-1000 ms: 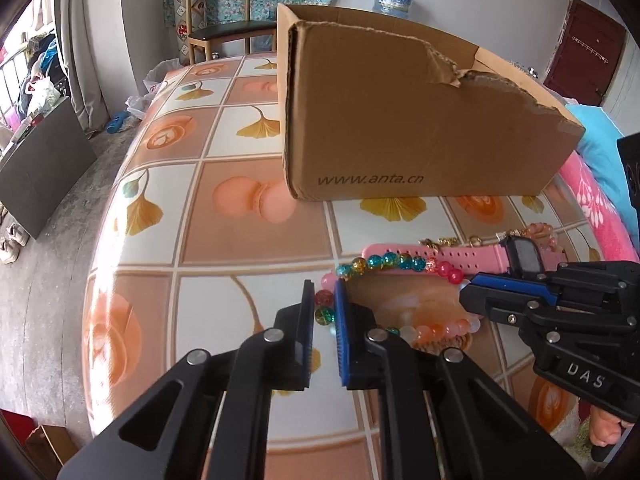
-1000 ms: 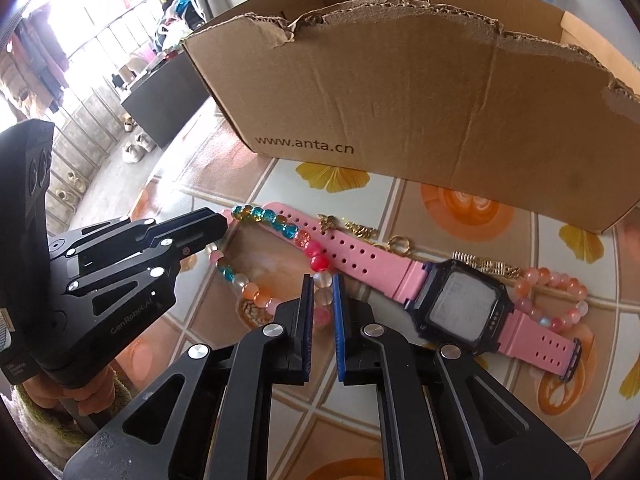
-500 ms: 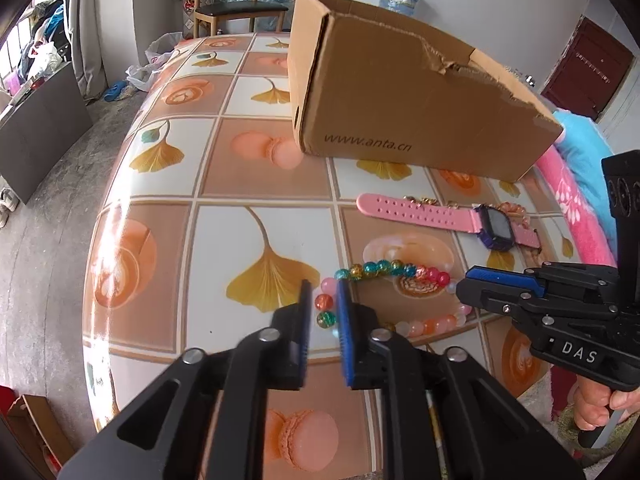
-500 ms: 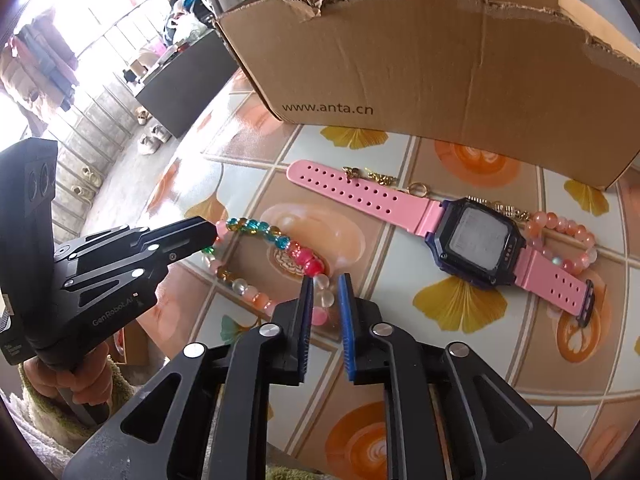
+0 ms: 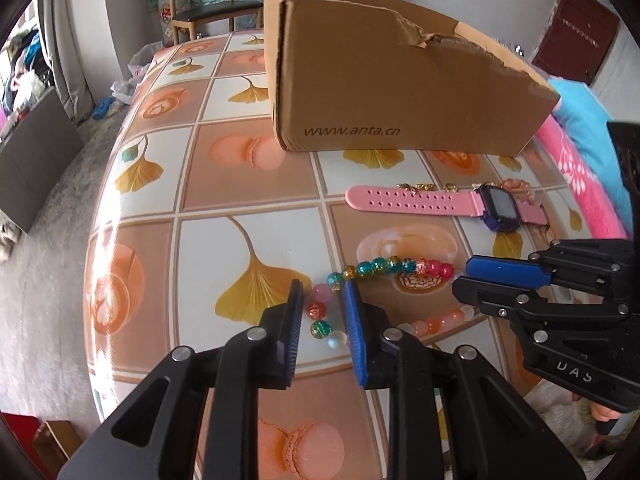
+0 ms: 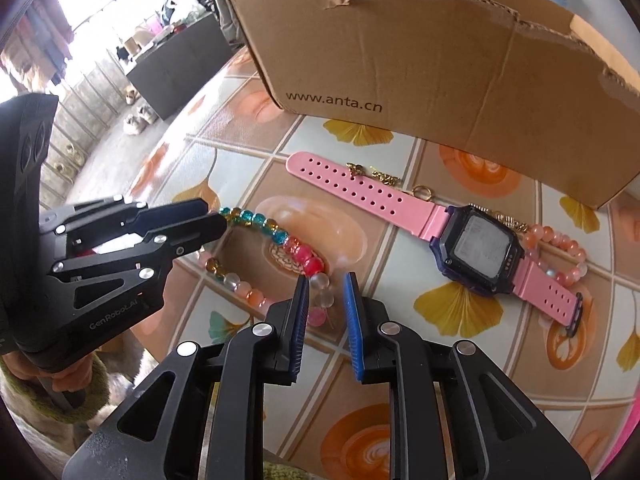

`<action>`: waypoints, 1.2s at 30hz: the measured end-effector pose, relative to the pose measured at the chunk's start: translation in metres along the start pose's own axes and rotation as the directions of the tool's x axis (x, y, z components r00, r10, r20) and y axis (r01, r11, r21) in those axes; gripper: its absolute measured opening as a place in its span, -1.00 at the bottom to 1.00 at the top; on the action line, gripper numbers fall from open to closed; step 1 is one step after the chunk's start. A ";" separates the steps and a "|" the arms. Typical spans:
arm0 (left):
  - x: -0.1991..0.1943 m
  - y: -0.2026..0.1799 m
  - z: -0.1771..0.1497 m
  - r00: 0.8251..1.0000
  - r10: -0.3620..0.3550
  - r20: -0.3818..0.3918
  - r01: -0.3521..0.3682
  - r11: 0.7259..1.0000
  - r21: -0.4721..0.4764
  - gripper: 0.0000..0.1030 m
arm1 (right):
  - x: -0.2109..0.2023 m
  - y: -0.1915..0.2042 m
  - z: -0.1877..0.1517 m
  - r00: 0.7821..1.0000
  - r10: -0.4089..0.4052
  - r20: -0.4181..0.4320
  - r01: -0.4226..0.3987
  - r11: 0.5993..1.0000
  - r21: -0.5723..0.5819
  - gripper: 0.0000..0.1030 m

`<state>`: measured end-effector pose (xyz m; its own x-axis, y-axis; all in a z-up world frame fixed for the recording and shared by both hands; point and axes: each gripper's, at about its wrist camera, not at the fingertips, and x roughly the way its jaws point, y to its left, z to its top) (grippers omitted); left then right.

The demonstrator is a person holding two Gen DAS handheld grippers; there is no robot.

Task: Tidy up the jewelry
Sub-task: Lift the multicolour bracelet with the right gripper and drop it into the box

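Beads of many colours form a bracelet (image 5: 384, 268) lying in a loop on the patterned table (image 5: 248, 184), close to its near edge; teal, amber and red beads run along the far side of the loop, pale pink and clear ones along the near side; the left gripper (image 5: 322, 300) points steeply down over the loop's left end, its jaws opening, with a pink, a red and a green bead between them and gaps visible on both sides, so the pads do not press on the beads; the right gripper (image 6: 326, 290) points down over the loop's right end, its jaws slightly parted around clear and pink beads, again with space on either side, so nothing is clamped; beyond the bracelet a pink watch (image 6: 476, 242) lies flat with its strap stretched out; a thin gold chain (image 6: 380, 176) runs along the strap's far edge, partly touching it; a bracelet of peach beads (image 6: 568, 246) lies just beside and partly under the watch body; behind them a torn cardboard box (image 5: 400, 80) stands on the table, open at the top, its inside hidden.
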<state>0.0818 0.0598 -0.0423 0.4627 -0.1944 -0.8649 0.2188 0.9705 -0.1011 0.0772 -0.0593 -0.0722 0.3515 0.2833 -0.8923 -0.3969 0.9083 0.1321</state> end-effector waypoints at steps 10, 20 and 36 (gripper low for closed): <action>-0.004 -0.015 -0.005 0.996 0.078 0.048 -0.081 0.995 0.060 -0.82 | 0.000 0.000 0.004 0.999 -0.013 0.031 0.012 1.000 0.011 -0.86; -0.093 -0.027 0.035 0.964 0.056 0.258 -0.070 0.996 0.047 -0.82 | -0.093 -0.008 0.024 0.967 0.008 0.256 -0.002 1.000 -0.022 -0.86; -0.018 -0.017 0.250 0.981 0.076 0.177 -0.107 0.979 0.174 -0.82 | -0.039 -0.106 0.228 0.993 0.098 0.065 -0.097 0.995 -0.020 -0.86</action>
<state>0.2844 0.0113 0.0978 0.6225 -0.1426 -0.7695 0.3145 0.9460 0.0791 0.2993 -0.0961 0.0469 0.3649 0.3902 -0.8454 -0.4462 0.8702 0.2090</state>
